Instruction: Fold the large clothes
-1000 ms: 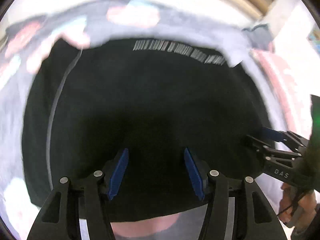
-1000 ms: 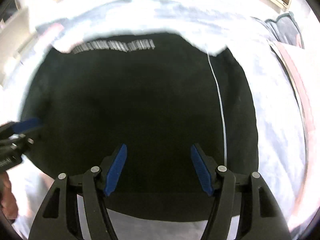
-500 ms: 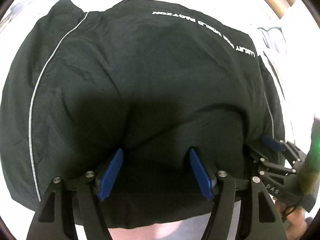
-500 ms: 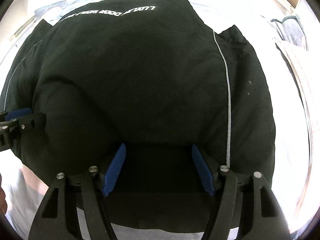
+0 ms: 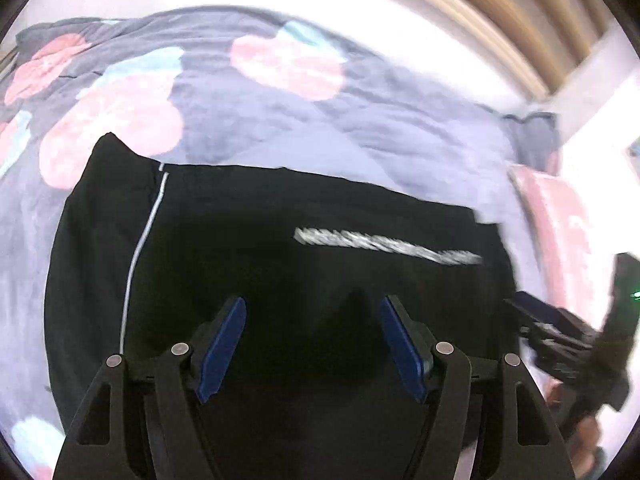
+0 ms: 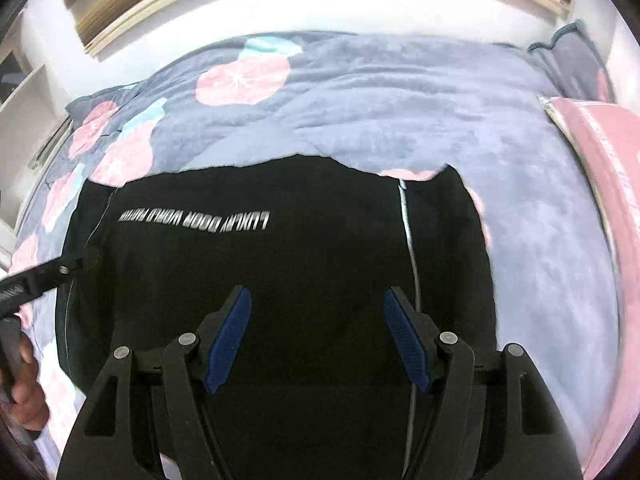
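The black garment (image 6: 280, 264) lies flat on the quilt (image 6: 400, 92), folded into a broad dark block with a straight far edge. White lettering (image 6: 192, 218) runs across its upper part in the right wrist view, upside down to the camera; in the left wrist view the same lettering (image 5: 384, 244) is smeared by blur. A thin white stripe (image 6: 412, 248) runs down the cloth at 3 o'clock of the right gripper, and another stripe (image 5: 138, 256) at 9 o'clock of the left one.

Left gripper (image 5: 312, 340): jaws spread wide, blue pads (image 5: 222, 344) clear of the cloth, nothing between them. Those jaws have just been opening. Right gripper (image 6: 316, 340): jaws also wide apart, pads (image 6: 228, 344) bare, nothing gripped, only the black fabric seen below the gap.

Each gripper shows in the other's view. The right one (image 5: 560, 340) sits at 3 o'clock in the left wrist view, blurred, beside the garment's edge. The left one (image 6: 44, 276) comes in at 9 o'clock in the right wrist view, its tip over the garment's edge, with a hand (image 6: 28, 392) below it at 8 o'clock.

The quilt is grey-blue with pink circles. A pink pillow (image 6: 600, 160) sits at 2 o'clock.
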### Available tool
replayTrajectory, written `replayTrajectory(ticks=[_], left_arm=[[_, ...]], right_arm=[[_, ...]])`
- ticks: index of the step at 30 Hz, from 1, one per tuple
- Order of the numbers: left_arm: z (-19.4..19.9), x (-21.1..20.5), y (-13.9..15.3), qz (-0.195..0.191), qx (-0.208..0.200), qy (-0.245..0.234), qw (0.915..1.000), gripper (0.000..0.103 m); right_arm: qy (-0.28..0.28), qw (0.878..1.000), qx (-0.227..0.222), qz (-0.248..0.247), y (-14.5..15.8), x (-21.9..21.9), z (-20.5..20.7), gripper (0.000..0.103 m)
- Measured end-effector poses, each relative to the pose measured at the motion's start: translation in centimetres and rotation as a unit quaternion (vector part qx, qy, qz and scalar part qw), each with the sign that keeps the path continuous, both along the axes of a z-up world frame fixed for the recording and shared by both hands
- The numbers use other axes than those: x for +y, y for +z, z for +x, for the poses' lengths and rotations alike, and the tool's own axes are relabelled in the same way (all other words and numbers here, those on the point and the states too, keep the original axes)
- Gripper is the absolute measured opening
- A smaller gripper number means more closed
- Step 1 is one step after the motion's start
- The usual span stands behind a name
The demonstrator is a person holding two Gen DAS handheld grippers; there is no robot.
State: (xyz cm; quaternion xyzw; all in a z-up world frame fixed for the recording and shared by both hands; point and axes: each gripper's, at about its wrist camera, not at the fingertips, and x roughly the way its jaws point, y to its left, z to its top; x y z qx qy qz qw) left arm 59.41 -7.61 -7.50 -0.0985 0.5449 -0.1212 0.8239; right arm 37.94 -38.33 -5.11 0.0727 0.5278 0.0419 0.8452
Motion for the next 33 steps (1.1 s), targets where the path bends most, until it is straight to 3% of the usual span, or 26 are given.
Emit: replayTrajectory(ticks=[2,3,5,11,14,17,21,27,33], left_arm=[[2.0,0.1,-2.6,0.033,0.046,0.015,0.9983,0.073],[2.8,0.5,-4.1,0.025,0.068,0.023,0.9971,0.073],[3.4,1.2,-4.5,0.014,0.066,0.028,0.9973,0.074],[1.5,2.4,-1.5,-0.008,0.024,0.005,0.9997,0.074],[-0.4,5.8,1.0,-0.023,-0.010,0.008,0.9997,0.074],[-1.8,10.1,2.2,-0.040,-0.020,0.026,0.9987,0.074],[-3.3,15.0,1.6,-0.021,0.009,0.060,0.9979,0.074],[-4.5,18.7,-0.4,-0.011,0.030,0.108,0.9936,0.074],[-4.5,18.5,-3.1,-0.091,0.065,0.078,0.9906,0.074]], right_arm=[[0.006,0.999,0.040,0.022,-2.6,0.2,2.4,0.072],[0.008,0.998,0.062,0.026,-4.2,0.2,3.3,0.072],[0.006,0.997,0.076,0.033,-5.9,0.1,4.2,0.073],[0.014,0.998,0.055,0.042,-3.4,-1.5,2.5,0.073],[0.009,0.998,0.039,0.050,-1.6,-3.9,0.7,0.074],[-0.011,0.999,0.035,0.036,-0.6,-7.1,-1.4,0.076],[-0.040,0.998,0.041,0.022,-0.7,-10.7,-3.3,0.076],[-0.069,0.995,0.064,0.042,-1.6,-13.7,-5.2,0.076],[-0.059,0.991,0.086,0.088,-3.4,-14.6,-5.5,0.076]])
